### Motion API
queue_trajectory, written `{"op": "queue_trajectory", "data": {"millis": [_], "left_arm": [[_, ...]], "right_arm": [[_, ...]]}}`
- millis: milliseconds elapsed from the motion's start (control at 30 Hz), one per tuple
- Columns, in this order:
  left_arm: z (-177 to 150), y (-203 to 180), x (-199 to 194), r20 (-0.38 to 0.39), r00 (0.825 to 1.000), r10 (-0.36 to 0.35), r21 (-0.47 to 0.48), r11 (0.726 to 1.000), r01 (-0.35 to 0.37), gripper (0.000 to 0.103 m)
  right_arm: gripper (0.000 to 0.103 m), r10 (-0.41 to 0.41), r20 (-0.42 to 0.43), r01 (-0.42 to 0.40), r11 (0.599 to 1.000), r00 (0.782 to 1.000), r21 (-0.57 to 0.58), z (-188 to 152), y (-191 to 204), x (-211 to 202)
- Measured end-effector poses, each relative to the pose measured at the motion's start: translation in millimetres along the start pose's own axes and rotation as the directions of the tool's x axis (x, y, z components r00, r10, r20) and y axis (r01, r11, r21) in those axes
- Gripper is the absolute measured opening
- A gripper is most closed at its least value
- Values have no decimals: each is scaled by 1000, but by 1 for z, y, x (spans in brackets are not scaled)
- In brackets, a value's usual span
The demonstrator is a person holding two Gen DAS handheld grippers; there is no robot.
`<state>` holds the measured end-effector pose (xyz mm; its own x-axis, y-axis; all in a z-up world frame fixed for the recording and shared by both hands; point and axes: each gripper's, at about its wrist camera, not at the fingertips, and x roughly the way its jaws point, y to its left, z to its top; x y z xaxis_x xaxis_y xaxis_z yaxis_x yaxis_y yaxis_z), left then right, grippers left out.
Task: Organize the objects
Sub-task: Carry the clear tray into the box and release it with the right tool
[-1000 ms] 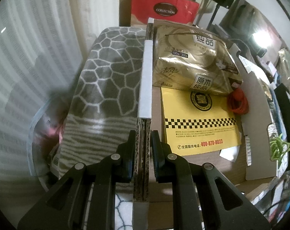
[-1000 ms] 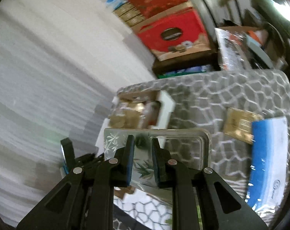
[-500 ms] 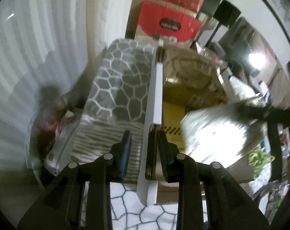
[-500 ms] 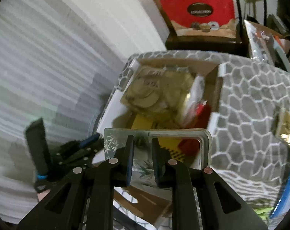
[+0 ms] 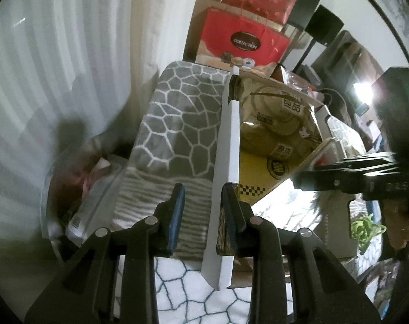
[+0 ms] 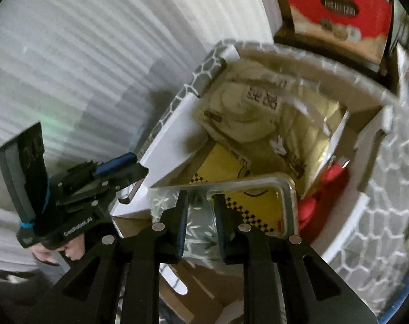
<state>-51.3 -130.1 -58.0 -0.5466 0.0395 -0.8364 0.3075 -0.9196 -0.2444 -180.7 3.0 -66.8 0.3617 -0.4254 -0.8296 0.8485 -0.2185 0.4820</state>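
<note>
- In the left wrist view: left tongs (image 5: 203,208) straddle the upright cardboard box flap (image 5: 227,167). Jaws have just been opening; flap sits between them, against the right pad, clear gap to the left pad. So released, not clamping.
- Same view: cardboard box (image 5: 323,118) lies on a honeycomb-pattern blanket (image 5: 177,113). Inside: tan tissue pack (image 5: 274,118) at the far end, yellow leaflet (image 5: 261,172) flat on the bottom.
- Same view: right tongs (image 5: 312,178) come in from the right, carrying the silver pouch (image 5: 285,210) over the box mouth.
- Flap handling, my read: corrugated board, light, stiff across but hinges at the fold, so it will likely swing back in if nothing props it. Hold near the free edge, not the crease.
- In the right wrist view: right tongs (image 6: 200,221) clenched on the silver pouch (image 6: 223,205), gripping its patterned near edge. Pouch hangs above the open cardboard box (image 6: 174,129), yellow leaflet (image 6: 218,167) showing through its clear window.
- Same view: left tongs (image 6: 126,162) at the box's left flap; something red (image 6: 320,189) at the right inside wall, can't identify it.
- Pouch handling, my read: light, thin, floppy, slick film. Pinching an edge lets the rest sag and twist. Seam edge looks like the firmest spot; contents unclear.
</note>
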Motion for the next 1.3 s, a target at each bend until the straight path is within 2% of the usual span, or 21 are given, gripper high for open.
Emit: {"op": "queue_trajectory", "data": {"millis": [167,233,267,300,333,400,467,567,633,667,767,867,967,1100,1300], "left_arm": [[-1,-2,0,6,1000,12,14,1000,-12,28],[-1,-2,0,11,1000,21,18,1000,-21,29],[-1,-3,0,13,1000,26,19,999,-26,29],[-1,-3,0,15,999,31,19,999,-31,29],[-1,-4,0,17,999,34,19,999,-34,29],[-1,-5,-1,22,999,42,19,999,-42,29],[-2,-6,-2,30,998,47,23,999,-48,29],[-2,-5,-5,39,998,51,24,998,-52,30],[-1,-4,-5,40,998,55,19,998,-56,31],[0,-3,-5,40,998,57,16,998,-58,32],[0,-2,-5,39,998,58,11,998,-58,34],[-2,-2,-3,35,997,74,13,997,-74,38],[-3,1,-2,38,996,87,10,996,-87,45],[-2,0,-2,37,995,94,12,995,-94,46],[-3,-2,-5,47,994,96,15,995,-97,47]], "right_arm": [[21,19,21,-19,1000,1000,15,-5,-16,10],[33,37,22,-37,999,999,9,-6,-14,6],[47,35,25,-35,999,999,6,-6,-11,3],[56,25,32,-25,1000,999,-3,-6,-8,-1],[59,6,36,-5,1000,999,-17,-6,-4,-6],[61,-32,22,32,999,999,-11,-6,0,-11],[61,-21,18,20,1000,1000,2,-5,2,-18],[61,-31,58,30,999,998,12,-9,2,-38],[60,-70,103,68,997,992,26,-11,-1,-52],[57,-117,127,113,993,985,38,-12,-3,-57],[42,-199,159,190,979,967,69,-12,-10,-60],[36,-187,151,172,979,971,109,-9,-19,-48],[34,-239,119,226,967,964,115,-7,-24,-31],[13,-325,107,315,944,940,97,-5,-26,-22],[14,-394,101,393,919,913,37,-8,-19,-19]]}}
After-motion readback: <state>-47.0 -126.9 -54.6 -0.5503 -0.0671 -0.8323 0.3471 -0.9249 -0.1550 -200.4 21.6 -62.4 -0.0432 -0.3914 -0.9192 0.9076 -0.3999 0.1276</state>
